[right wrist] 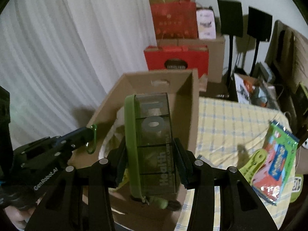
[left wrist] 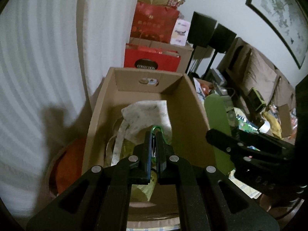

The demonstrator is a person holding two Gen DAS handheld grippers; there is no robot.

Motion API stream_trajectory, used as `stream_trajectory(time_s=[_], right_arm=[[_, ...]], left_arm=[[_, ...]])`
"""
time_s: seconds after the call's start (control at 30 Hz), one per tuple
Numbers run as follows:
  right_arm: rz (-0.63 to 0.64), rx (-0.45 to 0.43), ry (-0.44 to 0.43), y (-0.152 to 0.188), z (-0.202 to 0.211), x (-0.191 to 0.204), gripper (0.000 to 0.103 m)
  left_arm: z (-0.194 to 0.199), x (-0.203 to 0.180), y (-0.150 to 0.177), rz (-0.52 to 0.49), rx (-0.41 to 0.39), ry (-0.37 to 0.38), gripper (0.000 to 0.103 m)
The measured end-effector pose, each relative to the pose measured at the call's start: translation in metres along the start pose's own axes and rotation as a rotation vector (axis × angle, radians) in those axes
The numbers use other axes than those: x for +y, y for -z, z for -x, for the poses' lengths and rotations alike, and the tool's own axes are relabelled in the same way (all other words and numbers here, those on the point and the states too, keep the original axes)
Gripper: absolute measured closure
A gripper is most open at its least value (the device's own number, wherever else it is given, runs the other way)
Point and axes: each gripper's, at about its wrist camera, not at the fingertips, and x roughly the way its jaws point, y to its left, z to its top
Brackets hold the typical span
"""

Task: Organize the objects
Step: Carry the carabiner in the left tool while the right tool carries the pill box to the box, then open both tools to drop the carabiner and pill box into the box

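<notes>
My left gripper point(left wrist: 153, 134) is shut on a green carabiner point(left wrist: 158, 129) and holds it over the open cardboard box point(left wrist: 184, 104). In the right wrist view the same gripper point(right wrist: 90, 132) and carabiner point(right wrist: 94, 138) hang over the box's left wall point(right wrist: 107, 107). My right gripper point(right wrist: 152, 154) is shut on a long green-edged pill organizer case point(right wrist: 152, 134) above the box; that case also shows in the left wrist view point(left wrist: 217, 119). A white printed cloth bag point(left wrist: 146, 115) lies inside the box.
A yellow checked tablecloth point(right wrist: 231, 119) covers the table to the right of the box, with a colourful snack packet point(right wrist: 275, 161) and a green clip point(right wrist: 254, 163) on it. Red gift bags point(right wrist: 175, 19) and cartons stand behind. White curtains point(right wrist: 48, 48) hang at the left. An orange item point(left wrist: 65, 165) sits left of the box.
</notes>
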Motion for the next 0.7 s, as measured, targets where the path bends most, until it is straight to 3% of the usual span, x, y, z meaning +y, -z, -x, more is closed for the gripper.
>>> stream_trajectory(time_s=[0.4, 0.7], right_arm=[[0.065, 0.147, 0.041, 0.03, -0.065, 0.014, 0.057], [0.229, 0.157, 0.186, 0.043, -0.083, 0.034, 0.057]], left_arm=[[-0.048, 0.023, 0.015, 0.025, 0.103, 0.011, 0.1], [-0.071, 0.031, 0.024, 0.047, 0.16, 0.01, 0.1]])
